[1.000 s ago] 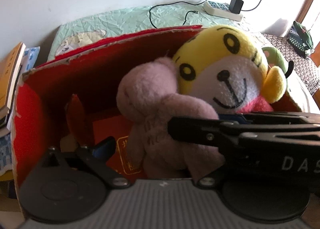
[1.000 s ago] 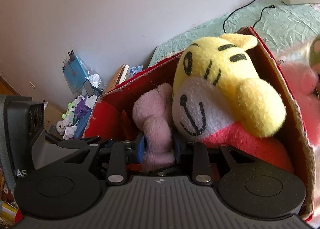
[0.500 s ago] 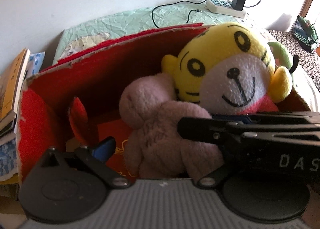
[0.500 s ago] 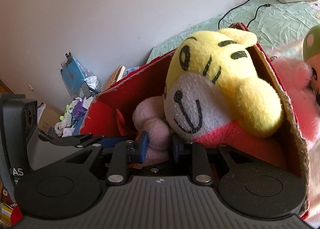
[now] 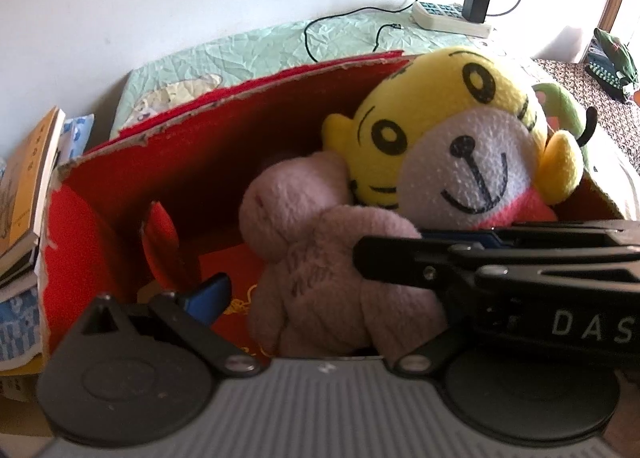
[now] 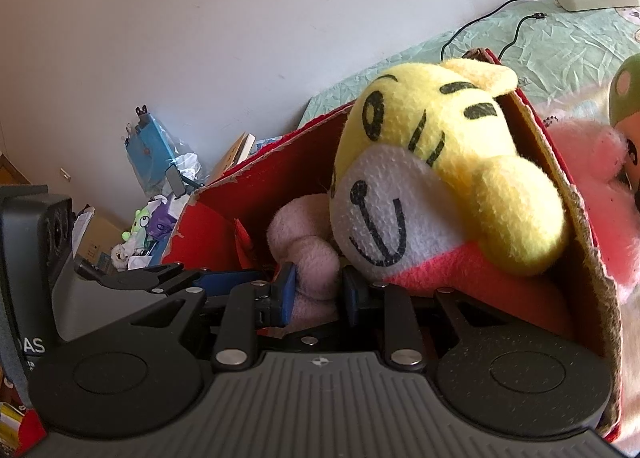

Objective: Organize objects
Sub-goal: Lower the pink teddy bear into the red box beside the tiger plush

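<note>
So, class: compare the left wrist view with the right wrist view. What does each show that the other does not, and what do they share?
Only the left wrist view shows the box floor with a red gold-printed packet, and a dark green toy far right.

Only the right wrist view shows the right gripper shut on the pink plush toy, a blue bag by the wall, and small toys on the floor.

Both show the pink plush, the yellow tiger plush, the red cardboard box, books and power strip.

Both wrist cameras looked down from close range into the red box. The left one faced it squarely, the right from its right side. Both shared the yellow plush and pink plush.
</note>
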Available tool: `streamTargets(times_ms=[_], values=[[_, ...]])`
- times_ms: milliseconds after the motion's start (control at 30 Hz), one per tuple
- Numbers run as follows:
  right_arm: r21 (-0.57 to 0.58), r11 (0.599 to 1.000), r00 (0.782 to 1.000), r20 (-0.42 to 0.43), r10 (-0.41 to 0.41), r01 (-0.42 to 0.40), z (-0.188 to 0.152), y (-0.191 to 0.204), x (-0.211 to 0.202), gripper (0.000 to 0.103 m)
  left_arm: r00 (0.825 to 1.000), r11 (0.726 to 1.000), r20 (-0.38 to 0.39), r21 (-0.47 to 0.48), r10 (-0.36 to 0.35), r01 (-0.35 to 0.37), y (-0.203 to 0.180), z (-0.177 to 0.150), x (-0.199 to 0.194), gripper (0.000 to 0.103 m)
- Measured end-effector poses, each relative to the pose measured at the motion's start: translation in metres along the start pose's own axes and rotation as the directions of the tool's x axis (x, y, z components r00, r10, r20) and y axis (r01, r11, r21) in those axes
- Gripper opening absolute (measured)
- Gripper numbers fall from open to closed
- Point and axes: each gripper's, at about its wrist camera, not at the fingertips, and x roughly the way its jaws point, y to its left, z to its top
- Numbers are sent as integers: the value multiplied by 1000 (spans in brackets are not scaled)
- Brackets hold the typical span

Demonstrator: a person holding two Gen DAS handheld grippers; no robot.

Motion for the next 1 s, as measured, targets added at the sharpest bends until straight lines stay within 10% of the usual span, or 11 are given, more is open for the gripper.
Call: streamTargets(times_ms=[1000], values=[[-38,999,1000,2,-6,6,0,1,0,25,999,999,26,43,24,-25,-5,-2,-2,98]])
